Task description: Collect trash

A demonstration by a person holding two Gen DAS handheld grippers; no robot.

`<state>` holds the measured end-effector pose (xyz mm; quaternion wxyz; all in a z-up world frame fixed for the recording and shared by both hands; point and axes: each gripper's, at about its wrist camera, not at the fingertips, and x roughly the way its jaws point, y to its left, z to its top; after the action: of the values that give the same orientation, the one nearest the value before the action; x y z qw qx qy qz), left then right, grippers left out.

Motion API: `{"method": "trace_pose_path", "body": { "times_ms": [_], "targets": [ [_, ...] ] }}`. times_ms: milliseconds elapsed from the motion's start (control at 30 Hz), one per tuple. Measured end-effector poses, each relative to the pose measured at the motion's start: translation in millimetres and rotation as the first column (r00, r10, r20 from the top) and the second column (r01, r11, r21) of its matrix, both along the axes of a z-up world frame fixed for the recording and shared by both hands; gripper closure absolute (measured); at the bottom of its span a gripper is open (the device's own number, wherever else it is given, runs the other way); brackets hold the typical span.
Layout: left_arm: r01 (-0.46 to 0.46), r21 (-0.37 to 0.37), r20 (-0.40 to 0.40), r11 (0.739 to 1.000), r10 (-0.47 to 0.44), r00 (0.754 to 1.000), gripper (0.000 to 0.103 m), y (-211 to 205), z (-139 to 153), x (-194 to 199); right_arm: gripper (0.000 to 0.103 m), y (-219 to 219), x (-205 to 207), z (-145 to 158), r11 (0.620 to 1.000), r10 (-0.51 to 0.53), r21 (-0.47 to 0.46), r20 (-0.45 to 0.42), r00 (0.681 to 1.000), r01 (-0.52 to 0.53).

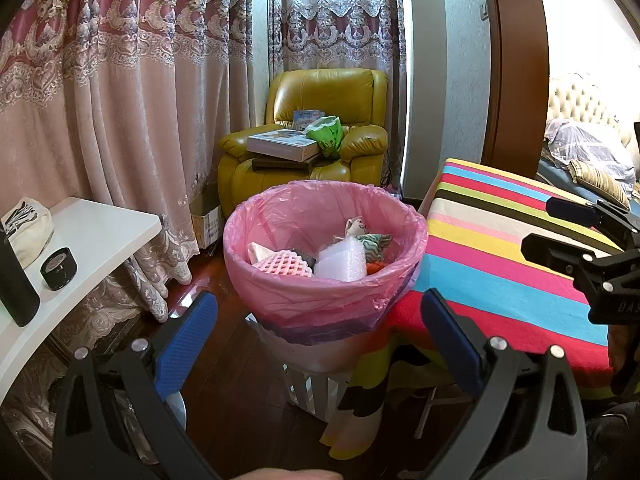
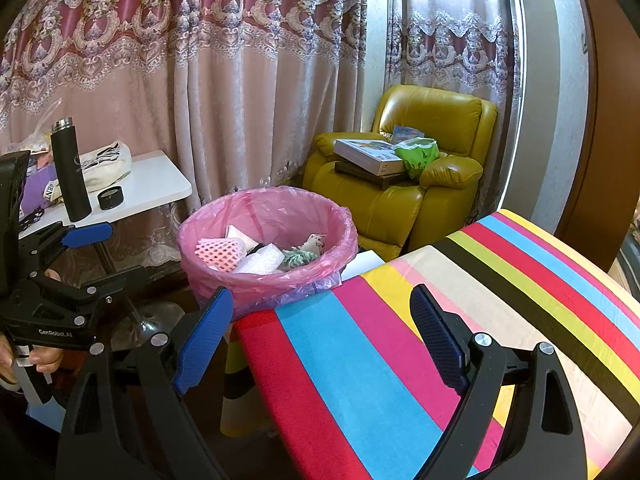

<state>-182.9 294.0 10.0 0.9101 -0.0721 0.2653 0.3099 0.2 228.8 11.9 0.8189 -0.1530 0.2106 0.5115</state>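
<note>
A trash bin lined with a pink bag [image 1: 280, 288] [image 2: 224, 280] stands beside the striped table [image 1: 500, 272] [image 2: 400, 360]. Inside lie a pink foam net [image 1: 282, 266] [image 2: 218, 254], bubble wrap [image 1: 342, 262] [image 2: 260, 262], a green patterned scrap [image 1: 374, 242] [image 2: 298, 258] and paper. My left gripper [image 1: 320, 332] is open and empty, in front of the bin; it also shows at the left of the right wrist view [image 2: 86, 248]. My right gripper [image 2: 322, 320] is open and empty above the striped table's corner; it shows at the right of the left wrist view [image 1: 540, 228].
A white side table [image 1: 100, 232] [image 2: 160, 184] holds a black bottle [image 2: 70, 170], a black tape roll [image 1: 59, 268] and a cloth bag [image 2: 106, 164]. A yellow armchair [image 1: 320, 160] [image 2: 420, 200] with boxes stands behind the bin. Curtains hang behind. The floor is dark wood.
</note>
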Motion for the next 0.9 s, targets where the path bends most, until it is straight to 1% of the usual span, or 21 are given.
{"method": "trace_pose_path", "body": {
  "times_ms": [600, 733, 900],
  "targets": [
    [-0.007, 0.001, 0.001, 1.000, 0.007, 1.000, 0.005, 2.8, 1.0, 2.6, 0.018, 0.1, -6.4, -3.7, 1.000, 0.010, -0.005, -0.002, 1.000, -0.010],
    [-0.023, 0.033, -0.013, 0.999, 0.023, 1.000, 0.005, 2.2, -1.1, 4.9, 0.018, 0.0, -7.5, -5.2, 1.000, 0.011, -0.008, -0.003, 1.000, -0.011],
    [-0.022, 0.020, -0.012, 1.000, 0.023, 1.000, 0.005, 1.6, -0.7, 8.8, 0.018, -7.8, -2.8, -4.4, 1.000, -0.001, -0.002, -0.016, 1.000, 0.001]
  ]
}}
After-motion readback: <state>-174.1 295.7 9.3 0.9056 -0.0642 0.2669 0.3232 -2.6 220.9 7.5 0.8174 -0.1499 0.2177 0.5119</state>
